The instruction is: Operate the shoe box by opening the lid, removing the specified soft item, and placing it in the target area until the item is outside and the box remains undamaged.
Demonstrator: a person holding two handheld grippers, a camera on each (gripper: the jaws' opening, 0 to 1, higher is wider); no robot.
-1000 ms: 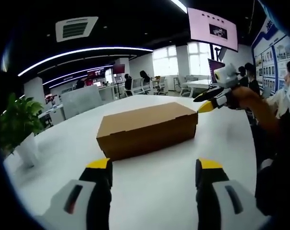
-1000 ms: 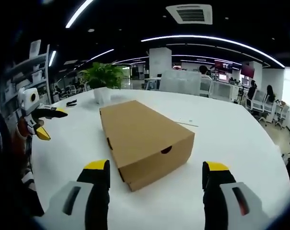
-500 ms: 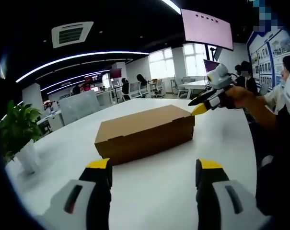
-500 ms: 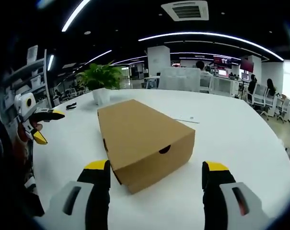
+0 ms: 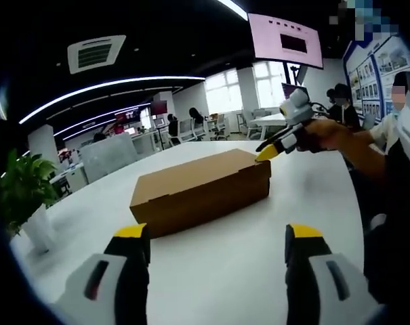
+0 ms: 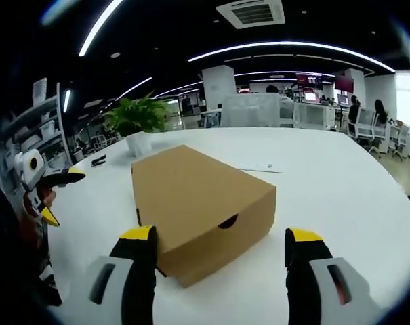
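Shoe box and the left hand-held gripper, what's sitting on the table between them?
Nothing. In the left gripper view, bare white table runs from the open left hand-held gripper to the closed shoe box.

My left yellow-tipped white gripper [image 5: 215, 233] rises from the bottom of the left gripper view, jaws spread wide. My right yellow-tipped white gripper [image 6: 219, 237] does likewise in the right gripper view, and shows at upper right of the left view, gripped by my hand [image 5: 321, 133].
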